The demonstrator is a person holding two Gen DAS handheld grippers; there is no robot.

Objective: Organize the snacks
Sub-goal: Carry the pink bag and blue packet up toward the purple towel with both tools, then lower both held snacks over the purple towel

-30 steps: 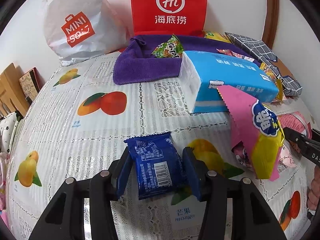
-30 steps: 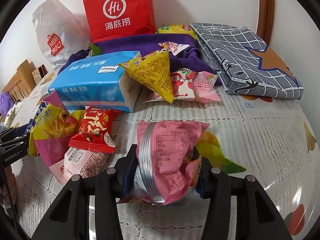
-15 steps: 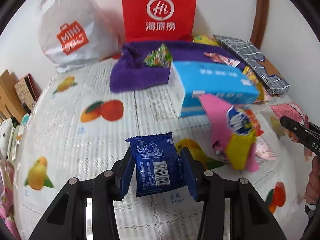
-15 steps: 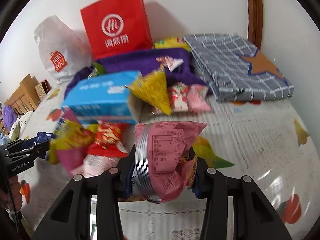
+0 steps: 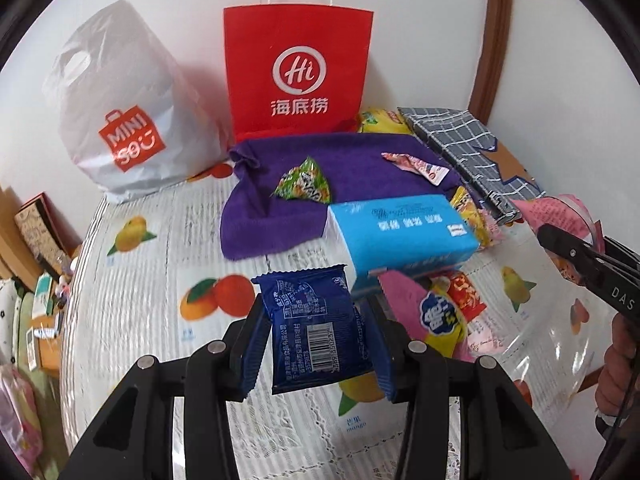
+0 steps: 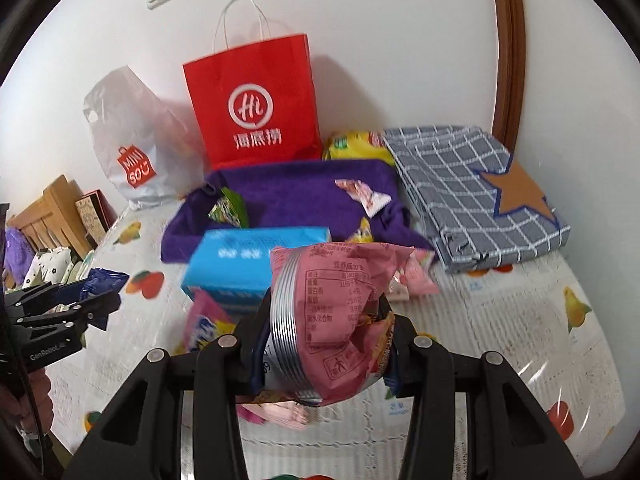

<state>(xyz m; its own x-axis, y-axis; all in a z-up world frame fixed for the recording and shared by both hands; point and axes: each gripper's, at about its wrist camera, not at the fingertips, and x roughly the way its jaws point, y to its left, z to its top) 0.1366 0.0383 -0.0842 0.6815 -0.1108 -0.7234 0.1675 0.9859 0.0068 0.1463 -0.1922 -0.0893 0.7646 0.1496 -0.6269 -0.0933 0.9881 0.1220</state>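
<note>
Left gripper [image 5: 318, 344] grasps blue snack packet [image 5: 318, 340], raised above desk [image 5: 152, 280]. Right gripper [image 6: 326, 344] grasps pink snack bag [image 6: 336, 320]. Red paper bag [image 5: 298, 68] stands far, against wall.

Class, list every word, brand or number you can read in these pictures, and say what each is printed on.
"Hi 海底捞": red paper bag.
"MINI SO": white plastic bag.
"DAS": right gripper, cut off.
"GenRobot.AI": left gripper.
"芒果 mango": tablecloth.
Blue snack packet barcode digits, pink snack bag nutrition table, blue tissue pack lettering: too small or blurred.

blue packet [image 5: 318, 330] lifted higher, pink packet [image 6: 340, 320] raised off table
</note>
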